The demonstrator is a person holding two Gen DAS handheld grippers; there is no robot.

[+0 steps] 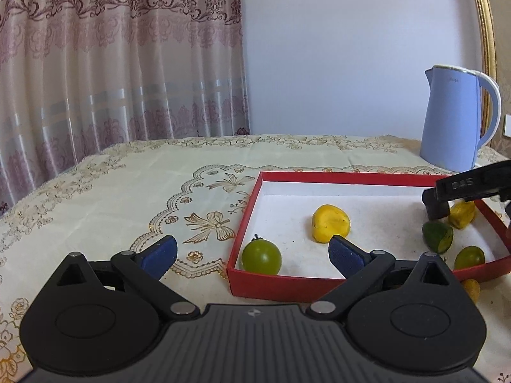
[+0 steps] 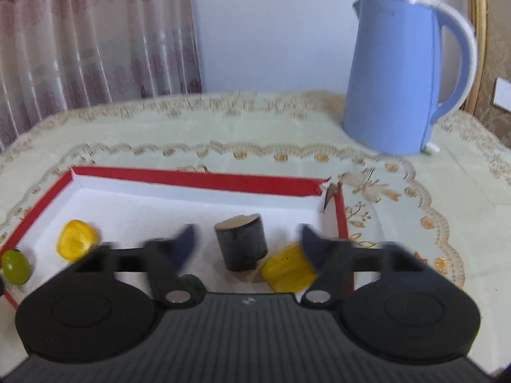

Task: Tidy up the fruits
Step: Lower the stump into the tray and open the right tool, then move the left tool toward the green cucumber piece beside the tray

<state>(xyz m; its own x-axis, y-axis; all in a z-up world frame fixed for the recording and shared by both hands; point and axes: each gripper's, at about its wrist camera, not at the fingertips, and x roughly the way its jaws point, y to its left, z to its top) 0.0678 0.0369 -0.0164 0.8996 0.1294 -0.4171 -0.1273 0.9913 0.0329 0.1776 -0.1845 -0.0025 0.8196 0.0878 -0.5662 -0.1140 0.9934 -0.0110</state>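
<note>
A shallow red tray (image 1: 274,282) with a white floor lies on the tablecloth. My left gripper (image 1: 252,255) is open at the tray's near left corner, where a green tomato (image 1: 262,258) lies. A yellow fruit (image 1: 330,223) sits mid-tray. At the right end are a cut green piece (image 1: 437,236), a yellow piece (image 1: 461,214) and another green tomato (image 1: 469,257). My right gripper (image 2: 249,245) is open over the tray (image 2: 204,180). A dark cylindrical piece (image 2: 241,245) stands between its fingers, clear of both pads. A yellow piece (image 2: 287,271) lies by the right finger.
A blue kettle (image 1: 453,118) (image 2: 392,73) stands on the table behind the tray's right end. A small yellow fruit (image 1: 472,289) lies outside the tray's near right side. Curtains hang past the table's far left edge. The tray's far right corner (image 2: 329,191) is torn.
</note>
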